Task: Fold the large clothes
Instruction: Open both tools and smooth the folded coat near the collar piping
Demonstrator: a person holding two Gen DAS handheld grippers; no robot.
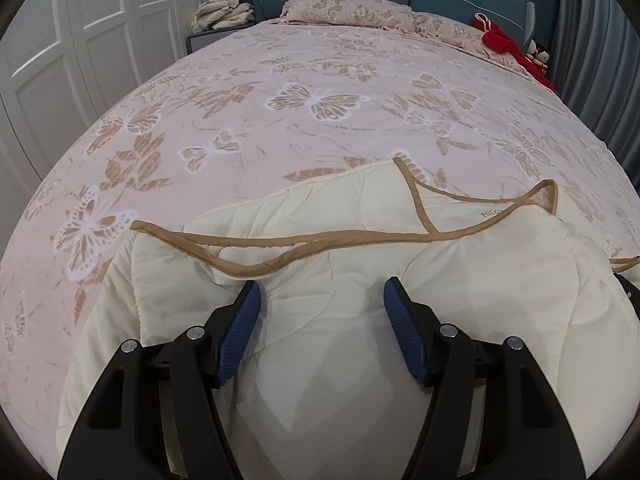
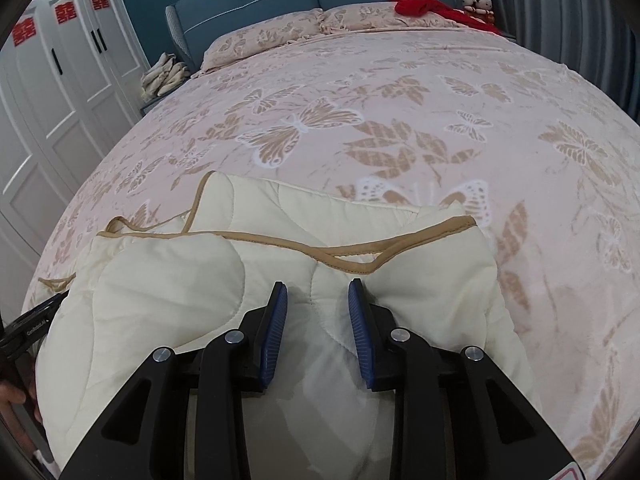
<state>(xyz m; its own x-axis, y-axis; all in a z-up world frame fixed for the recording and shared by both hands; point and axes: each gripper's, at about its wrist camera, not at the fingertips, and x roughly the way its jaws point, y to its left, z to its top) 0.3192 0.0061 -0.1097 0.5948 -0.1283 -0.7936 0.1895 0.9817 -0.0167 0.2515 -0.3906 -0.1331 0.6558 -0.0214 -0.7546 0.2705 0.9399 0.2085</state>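
A cream quilted blanket [image 1: 348,248] with tan binding lies folded and bunched at the near end of the bed; it also shows in the right wrist view [image 2: 280,240]. My left gripper [image 1: 322,296] is open, its blue pads wide apart over the blanket's near part. My right gripper [image 2: 318,296] is partly open, its pads on either side of a raised fold of the blanket, with a visible gap. The left gripper's body [image 2: 36,324] shows at the left edge of the right wrist view.
The bed [image 1: 320,100] has a pink butterfly-patterned cover. Pillows [image 1: 344,10] lie at a teal headboard. A red garment [image 1: 500,38] is at the far right corner. White wardrobes [image 1: 80,40] stand left; folded cloths [image 1: 224,10] sit on a nightstand. Grey curtains [image 1: 600,60] hang right.
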